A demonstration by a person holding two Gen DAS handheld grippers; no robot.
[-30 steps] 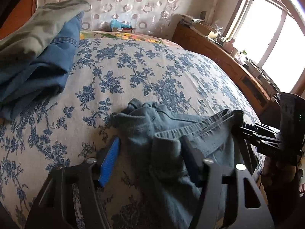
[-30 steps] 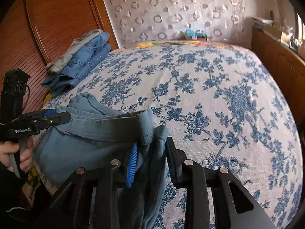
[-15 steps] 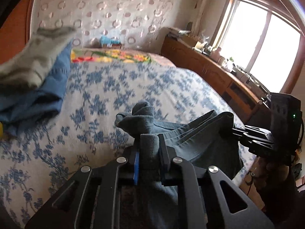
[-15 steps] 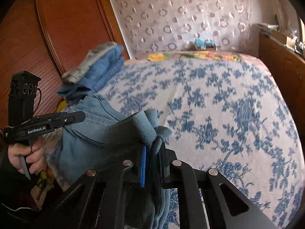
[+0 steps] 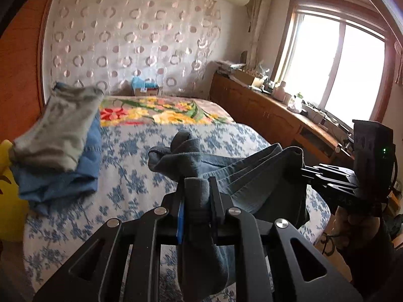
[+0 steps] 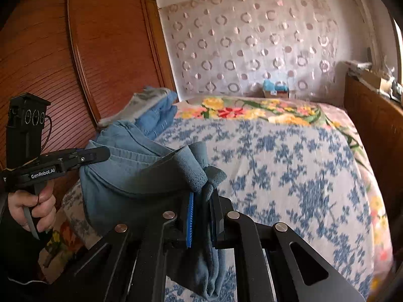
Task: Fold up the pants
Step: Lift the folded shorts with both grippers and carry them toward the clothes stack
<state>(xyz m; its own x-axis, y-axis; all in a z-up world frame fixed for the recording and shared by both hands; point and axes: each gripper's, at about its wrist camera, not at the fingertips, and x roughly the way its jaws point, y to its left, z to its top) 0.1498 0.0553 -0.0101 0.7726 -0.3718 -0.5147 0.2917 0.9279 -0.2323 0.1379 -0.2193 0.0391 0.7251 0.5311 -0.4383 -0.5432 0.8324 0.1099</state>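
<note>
The left gripper [image 5: 197, 201] has just clamped down, and a thick bunch of the blue-grey pants [image 5: 241, 176] is pinched tight between its pads, cloth spilling out above and hanging in a fold below the jaws. Over on the other side, the right gripper [image 6: 202, 214] has just closed too, its blue pad pressed against another bunch of the same pants [image 6: 141, 173], with a wad of waistband sticking up over the fingers. Between the two claws the garment is stretched like a hammock, lifted off the bed [image 6: 289, 166] at its near edge. Each camera catches the opposite tool: the right gripper [image 5: 306, 170] biting the far end in the left view, and the left gripper [image 6: 100, 154] held by a hand [image 6: 32, 206] in the right view. Beyond, the blue floral bedspread runs to a bright flowered blanket [image 5: 156, 110]. A stack of folded clothes [image 5: 60, 138], grey on top of blue denim, sits at the bed's left side near the wooden wardrobe [image 6: 75, 58]. A sunlit window [image 5: 337, 73] glows above a cluttered wooden counter [image 5: 277, 105].
</note>
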